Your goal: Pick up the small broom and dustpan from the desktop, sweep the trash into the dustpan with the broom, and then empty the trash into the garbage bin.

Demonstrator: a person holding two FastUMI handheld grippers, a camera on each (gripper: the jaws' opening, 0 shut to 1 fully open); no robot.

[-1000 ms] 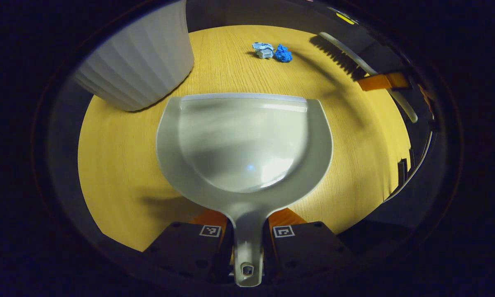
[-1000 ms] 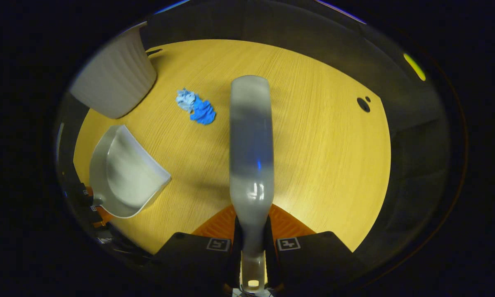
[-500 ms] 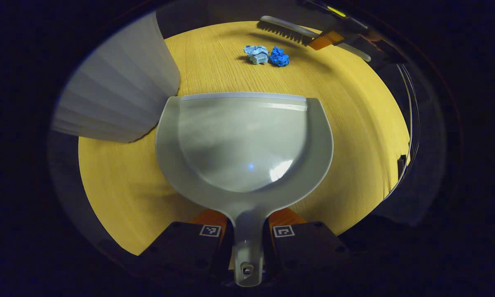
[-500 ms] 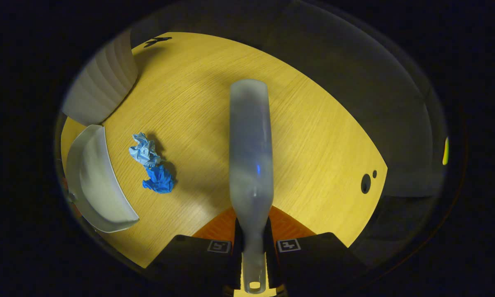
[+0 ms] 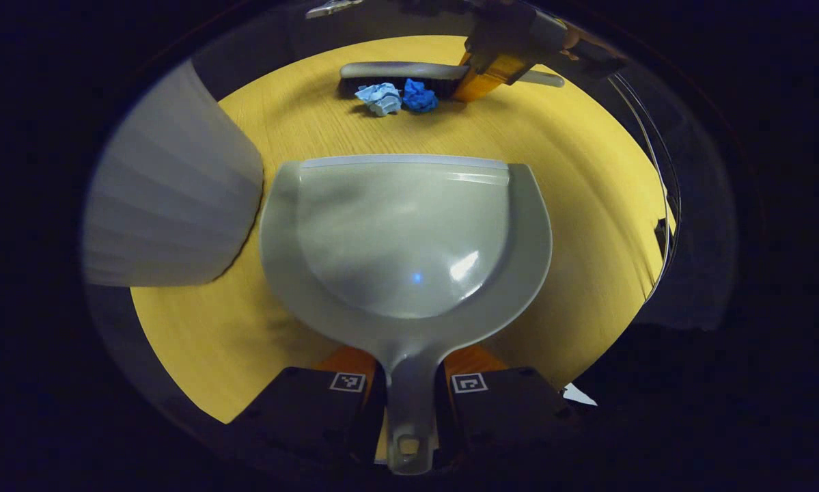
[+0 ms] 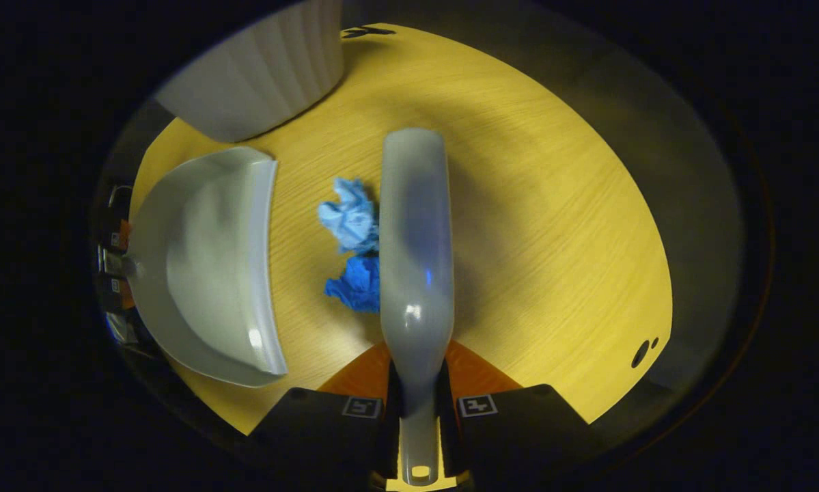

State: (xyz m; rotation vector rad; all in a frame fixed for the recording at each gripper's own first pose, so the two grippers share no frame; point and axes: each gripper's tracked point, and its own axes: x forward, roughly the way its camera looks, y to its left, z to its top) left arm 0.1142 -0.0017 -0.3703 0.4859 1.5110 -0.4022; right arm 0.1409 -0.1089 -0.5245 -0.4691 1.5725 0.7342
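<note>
A: Left claw [image 5: 409, 389], nearest me: both fingers clamped on the handle of the dustpan [image 5: 409, 239]. Pan faces away from me, open front edge toward the far side of the tabletop [image 5: 587, 205], which is wood-grain yellow

B: Right side?

A: Right claw [image 6: 419, 410] gripping the broom [image 6: 416, 246] by its handle, fingers pressed on either side. In the right gripper view the broom runs straight out from the claw over the tabletop [image 6: 552, 205]

B: Where's the trash?

A: Two crumpled wads. In the right gripper view the dark blue wad [image 6: 356, 283] sits nearer the claw and the light blue wad [image 6: 348, 215] just beyond it; both touch the broom's left flank. They lie between the broom and the dustpan [image 6: 204, 266], whose open lip faces them, apart from it

B: And from the left?

A: Past the pan's lip, bare tabletop, then the light blue wad [image 5: 380, 98] and the dark blue wad [image 5: 419, 96] side by side, touching. Directly behind them the broom [image 5: 402, 72], bristles against the wads, with the right claw [image 5: 491, 68] on its handle

B: The bin?

A: Ribbed pale garbage bin [image 5: 170, 205] on the tabletop, just beside the pan's left rim. In the right gripper view the garbage bin [image 6: 266, 68] stands at the far side, beyond the dustpan
</note>
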